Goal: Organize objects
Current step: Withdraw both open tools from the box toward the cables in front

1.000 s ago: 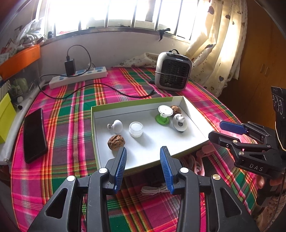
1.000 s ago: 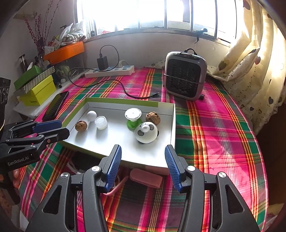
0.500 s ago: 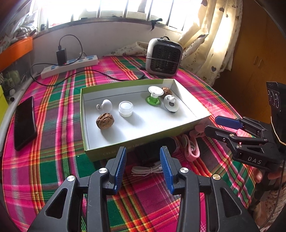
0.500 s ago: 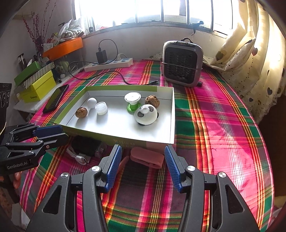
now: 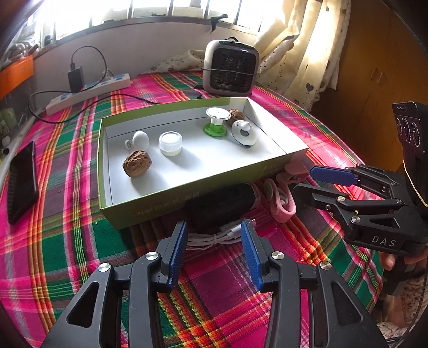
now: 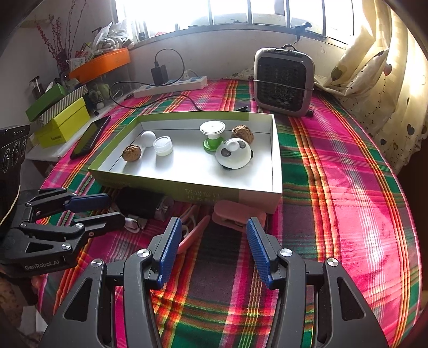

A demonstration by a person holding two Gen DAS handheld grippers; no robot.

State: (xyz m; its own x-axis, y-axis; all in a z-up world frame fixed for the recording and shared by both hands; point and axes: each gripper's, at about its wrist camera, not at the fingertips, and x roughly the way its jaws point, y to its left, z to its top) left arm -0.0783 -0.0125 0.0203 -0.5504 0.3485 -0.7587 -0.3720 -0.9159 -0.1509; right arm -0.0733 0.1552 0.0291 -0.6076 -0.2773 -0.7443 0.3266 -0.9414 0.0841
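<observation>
a lived-in room of a home; a round table under a plaid tablecloth [image 6: 334, 187] sits by a barred window [image 6: 240, 10] with heart-print curtains [image 6: 388, 80]; a small heater [image 6: 283, 80], a power strip [image 6: 171, 87] and a cluttered shelf of boxes [image 6: 61, 117] stand around it

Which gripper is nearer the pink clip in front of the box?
Right. The right gripper hangs just before the pink clip, jaws open either side; the left gripper, jaws opening, hangs over the white cable beside it.
</observation>
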